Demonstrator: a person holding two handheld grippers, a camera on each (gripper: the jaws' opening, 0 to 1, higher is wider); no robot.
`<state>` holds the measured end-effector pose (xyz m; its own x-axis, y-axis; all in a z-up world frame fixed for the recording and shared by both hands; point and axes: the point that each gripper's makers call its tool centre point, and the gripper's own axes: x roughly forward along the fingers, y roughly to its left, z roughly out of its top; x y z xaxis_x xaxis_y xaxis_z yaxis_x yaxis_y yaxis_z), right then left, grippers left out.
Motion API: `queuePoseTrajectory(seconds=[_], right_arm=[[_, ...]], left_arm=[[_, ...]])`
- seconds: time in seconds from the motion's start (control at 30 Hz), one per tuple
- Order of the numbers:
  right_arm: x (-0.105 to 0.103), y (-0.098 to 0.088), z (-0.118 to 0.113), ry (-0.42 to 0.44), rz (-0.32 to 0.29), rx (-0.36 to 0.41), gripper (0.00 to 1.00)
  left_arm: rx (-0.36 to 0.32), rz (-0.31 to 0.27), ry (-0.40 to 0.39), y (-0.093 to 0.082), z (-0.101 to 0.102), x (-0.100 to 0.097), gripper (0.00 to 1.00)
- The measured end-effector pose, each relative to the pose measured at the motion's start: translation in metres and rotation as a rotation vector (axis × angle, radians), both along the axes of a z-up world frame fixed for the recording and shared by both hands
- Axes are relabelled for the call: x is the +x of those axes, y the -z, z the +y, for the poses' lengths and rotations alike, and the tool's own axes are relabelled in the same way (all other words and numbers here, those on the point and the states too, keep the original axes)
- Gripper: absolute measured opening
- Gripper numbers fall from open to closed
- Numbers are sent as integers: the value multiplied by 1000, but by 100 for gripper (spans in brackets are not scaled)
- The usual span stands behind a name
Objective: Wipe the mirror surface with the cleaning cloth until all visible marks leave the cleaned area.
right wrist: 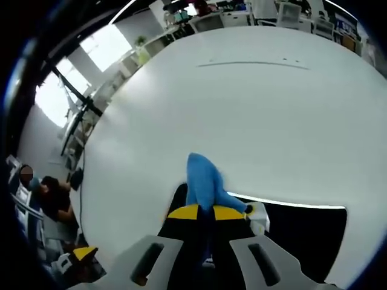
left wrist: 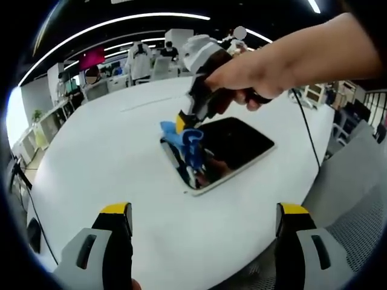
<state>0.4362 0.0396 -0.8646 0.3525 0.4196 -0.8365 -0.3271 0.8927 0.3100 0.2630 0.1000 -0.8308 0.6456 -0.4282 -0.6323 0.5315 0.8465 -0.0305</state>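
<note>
Blue cloth (right wrist: 204,184), white table (right wrist: 272,115)

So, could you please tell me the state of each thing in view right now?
Mirror: flat on the table, dark and reflective.
Cloth: bunched, pressed on the mirror's edge.
Right tool: shut on the cloth.
Left tool: open, holding nothing, above the table.
</note>
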Motion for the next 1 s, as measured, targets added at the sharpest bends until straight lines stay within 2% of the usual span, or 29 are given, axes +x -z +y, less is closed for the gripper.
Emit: queuePoseTrajectory(seconds=[0.17,0.57,1.0], right_arm=[[5,4,-7,9,0,-7,2],[2,1,-16,19,5,-19,2],[-8,0,-18,28,8,-31,1]], left_arm=[[-2,2,1,0,0,0,99],[-5,-1,-1,-1,-1,0,99],[2,-9,-1,-2,0,1,99]])
